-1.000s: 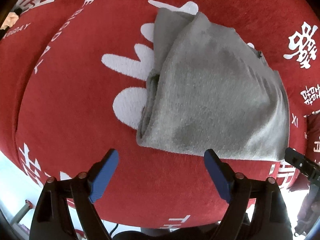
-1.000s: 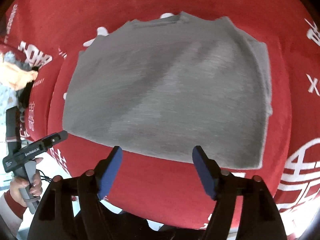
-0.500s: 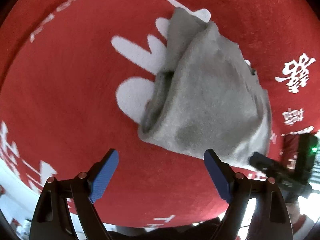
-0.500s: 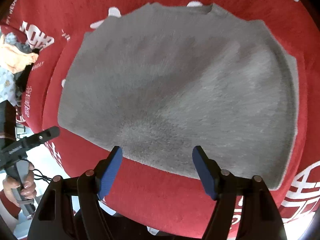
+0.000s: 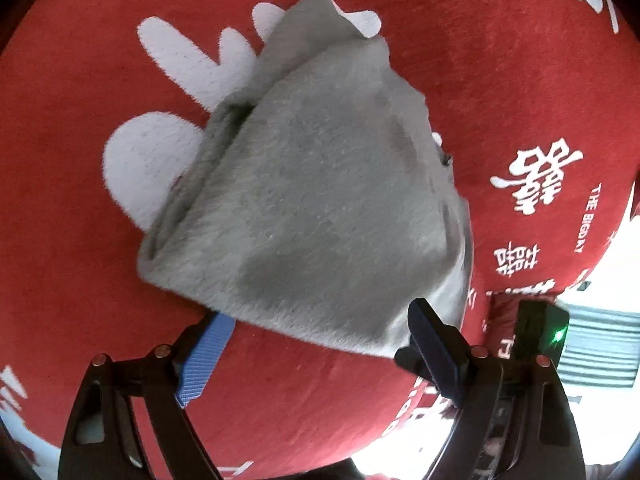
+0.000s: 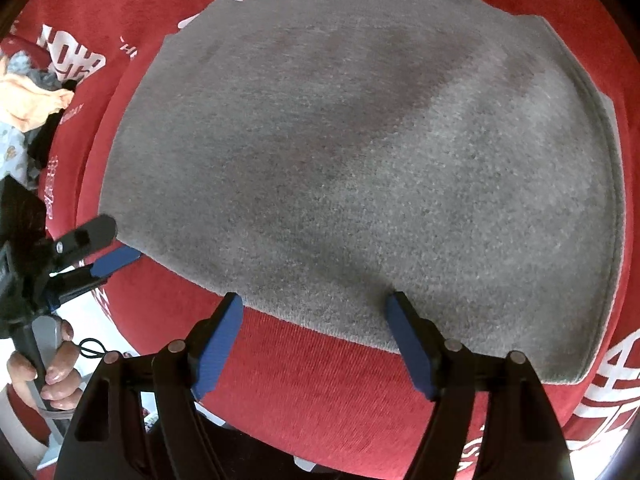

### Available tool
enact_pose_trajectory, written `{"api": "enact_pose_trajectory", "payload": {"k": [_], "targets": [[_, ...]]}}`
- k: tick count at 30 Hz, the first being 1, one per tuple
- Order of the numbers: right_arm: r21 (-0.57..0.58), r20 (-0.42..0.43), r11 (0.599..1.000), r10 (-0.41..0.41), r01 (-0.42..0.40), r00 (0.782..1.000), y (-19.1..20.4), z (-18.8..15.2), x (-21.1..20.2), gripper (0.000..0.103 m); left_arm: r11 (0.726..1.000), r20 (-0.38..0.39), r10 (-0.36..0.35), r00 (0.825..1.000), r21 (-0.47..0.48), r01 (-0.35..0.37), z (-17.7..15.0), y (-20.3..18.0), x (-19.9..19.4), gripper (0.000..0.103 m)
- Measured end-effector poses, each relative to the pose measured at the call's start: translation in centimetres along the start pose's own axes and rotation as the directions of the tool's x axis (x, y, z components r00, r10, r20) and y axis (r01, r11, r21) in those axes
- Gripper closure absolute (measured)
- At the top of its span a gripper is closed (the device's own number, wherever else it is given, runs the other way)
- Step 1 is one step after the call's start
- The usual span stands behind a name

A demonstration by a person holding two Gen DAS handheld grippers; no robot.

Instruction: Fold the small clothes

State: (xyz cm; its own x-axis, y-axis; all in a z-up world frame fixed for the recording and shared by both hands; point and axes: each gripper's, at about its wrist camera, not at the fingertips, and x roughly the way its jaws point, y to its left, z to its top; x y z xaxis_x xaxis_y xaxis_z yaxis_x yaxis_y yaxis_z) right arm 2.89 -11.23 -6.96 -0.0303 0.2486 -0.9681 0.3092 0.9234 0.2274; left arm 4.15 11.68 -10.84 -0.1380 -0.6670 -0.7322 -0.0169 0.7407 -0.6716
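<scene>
A folded grey garment lies flat on the red cloth; in the right wrist view the garment fills most of the picture. My left gripper stands open at the garment's near edge, one blue fingertip tucked at the hem and the other over the near corner. In the right wrist view the left gripper sits at the garment's left corner, held by a hand. My right gripper is open, both tips touching the near hem, nothing pinched.
The red cloth bears white characters and white petal shapes. A heap of other clothes, orange and patterned, lies at the far left. The cloth's edge drops to a pale floor just behind the grippers.
Both grippers have come down toward the garment. The left one rolled and its tips now reach the near hem; the right one's tips went from short of the hem to touching it.
</scene>
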Motion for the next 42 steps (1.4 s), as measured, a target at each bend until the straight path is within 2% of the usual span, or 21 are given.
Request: {"api": "enact_pose_trajectory", "payload": {"k": [7, 9, 10, 12, 14, 16, 19, 21, 22, 24, 26, 27, 28, 30, 31, 34, 35, 37, 38, 40, 42], "targets": [[0.009, 0.006, 1.0, 0.024, -0.024, 1.0, -0.3, 0.0, 0.0, 0.023, 0.997, 0.088, -0.057, 0.994, -0.056, 0.062, 0.4, -1.0, 1.2, 0.015], [0.005, 0.006, 1.0, 0.026, -0.026, 1.0, -0.3, 0.1, 0.0, 0.022, 0.99, 0.105, -0.117, 0.988, -0.063, 0.124, 0.5, -2.0, 0.9, 0.015], [0.003, 0.006, 1.0, 0.027, -0.027, 1.0, -0.2, 0.1, -0.1, 0.022, 0.985, 0.133, -0.163, 0.978, -0.03, 0.168, 0.5, -3.3, 0.3, 0.015], [-0.002, 0.007, 0.999, 0.033, -0.033, 0.999, -0.3, 0.1, -0.1, 0.022, 0.983, 0.163, -0.179, 0.97, 0.054, 0.173, 0.8, -5.5, -0.2, 0.015], [-0.001, 0.008, 0.999, 0.038, -0.038, 0.999, -0.4, 0.1, -0.1, 0.022, 0.989, 0.17, -0.128, 0.977, 0.094, 0.114, 1.2, -6.4, 0.3, 0.015], [0.002, 0.005, 0.999, 0.041, -0.041, 0.999, -0.5, 0.2, -0.3, 0.022, 0.996, 0.157, -0.037, 0.987, 0.087, 0.024, 1.8, -5.9, 1.5, 0.016], [-0.001, 0.01, 0.999, 0.048, -0.048, 0.999, -0.4, 0.4, -1.1, 0.022, 0.998, 0.141, 0.062, 0.988, 0.016, -0.065, 2.3, -4.0, 2.4, 0.031], [-0.009, 0.034, 0.999, 0.052, -0.052, 0.998, -0.6, 0.9, -2.4, 0.022, 0.998, 0.157, 0.054, 0.986, -0.029, -0.05, 2.3, -2.9, 2.0, 0.047], [-0.012, 0.044, 0.998, 0.056, -0.055, 0.997, -0.7, 1.2, -3.0, 0.022, 0.998, 0.165, 0.059, 0.984, -0.045, -0.053, 2.3, -2.6, 1.8, 0.051], [-0.018, 0.074, 0.998, 0.059, -0.058, 0.996, -0.8, 2.4, -4.5, 0.022, 0.996, 0.177, 0.089, 0.98, -0.031, -0.085, 2.4, -2.8, 1.7, 0.073], [-0.027, 0.096, 0.998, 0.061, -0.059, 0.994, -0.8, 3.8, -5.7, 0.022, 0.984, 0.195, 0.167, 0.967, 0.022, -0.174, 2.4, -3.7, 1.6, 0.082], [-0.038, 0.109, 0.998, 0.063, -0.059, 0.992, -0.7, 4.9, -6.4, 0.022, 0.969, 0.213, 0.221, 0.952, 0.067, -0.24, 2.3, -4.5, 1.5, 0.084], [-0.051, 0.118, 0.997, 0.061, -0.056, 0.991, -0.4, 6.0, -7.0, 0.022, 0.941, 0.242, 0.269, 0.932, 0.14, -0.308, 1.9, -5.6, 1.5, 0.087], [-0.095, 0.128, 0.994, 0.067, -0.055, 0.989, 0.8, 8.7, -8.1, 0.022, 0.846, 0.313, 0.351, 0.883, 0.297, -0.442, 0.7, -7.9, 1.9, 0.087], [-0.118, 0.123, 0.992, 0.069, -0.054, 0.99, 1.3, 9.9, -8.5, 0.022, 0.774, 0.358, 0.384, 0.851, 0.378, -0.508, -0.1, -9.1, 2.3, 0.087], [-0.195, 0.044, 0.977, 0.1, -0.09, 0.994, 4.2, 14.3, -8.5, 0.022, 0.579, 0.453, 0.42, 0.786, 0.532, -0.617, -2.5, -10.7, 3.1, 0.087], [-0.222, -0.011, 0.968, 0.117, -0.117, 0.993, 5.7, 16.0, -7.9, 0.022, 0.533, 0.471, 0.422, 0.774, 0.562, -0.632, -3.0, -10.8, 3.3, 0.087], [-0.265, -0.105, 0.953, 0.126, -0.15, 0.986, 8.2, 18.3, -6.6, 0.022, 0.47, 0.496, 0.421, 0.76, 0.598, -0.65, -3.6, -10.9, 3.6, 0.087], [-0.288, -0.144, 0.946, 0.112, -0.15, 0.983, 9.6, 19.0, -5.9, 0.022, 0.425, 0.51, 0.419, 0.751, 0.621, -0.659, -4.0, -10.8, 3.8, 0.087], [-0.339, -0.223, 0.934, 0.035, -0.112, 0.974, 12.8, 20.6, -3.8, 0.022, 0.356, 0.529, 0.413, 0.741, 0.655, -0.666, -4.7, -10.8, 4.2, 0.087], [-0.351, -0.312, 0.931, -0.013, -0.103, 0.95, 15.6, 21.6, -1.1, 0.022, 0.302, 0.542, 0.406, 0.736, 0.681, -0.667, -5.4, -10.8, 4.4, 0.087]]}}
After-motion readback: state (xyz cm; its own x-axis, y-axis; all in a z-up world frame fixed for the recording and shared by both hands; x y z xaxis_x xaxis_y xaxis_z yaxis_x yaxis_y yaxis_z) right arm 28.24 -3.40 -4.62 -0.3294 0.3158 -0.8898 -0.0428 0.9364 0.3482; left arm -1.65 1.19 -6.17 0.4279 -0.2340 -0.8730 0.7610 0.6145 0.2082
